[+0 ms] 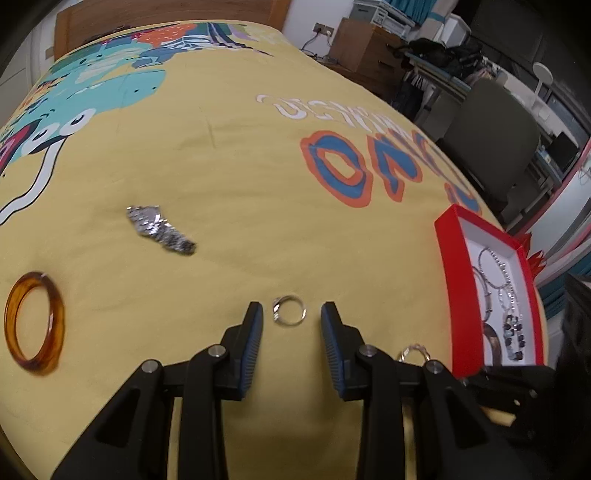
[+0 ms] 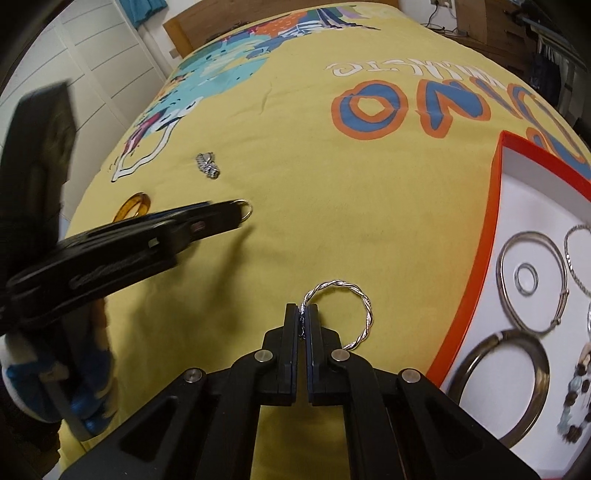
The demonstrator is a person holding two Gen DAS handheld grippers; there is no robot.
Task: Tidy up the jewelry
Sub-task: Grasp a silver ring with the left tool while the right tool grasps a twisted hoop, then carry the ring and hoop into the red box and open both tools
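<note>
The right tongs (image 2: 303,314) pinch a twisted silver bangle (image 2: 364,314), while the left tongs (image 1: 291,314) stand spread around a ring (image 1: 290,313) on the bed (image 1: 221,166).

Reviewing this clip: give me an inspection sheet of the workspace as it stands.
Surface: yellow printed bedspread.
Job's things: red box holding bangles; twisted silver ring; plain silver ring; watch; amber bangle.
Clutter: nothing seen.
Grippers: right gripper shut on twisted silver ring; left gripper open, either side of the plain silver ring.
Cables: at wall socket.
Surroundings: chair, wooden cabinet.
</note>
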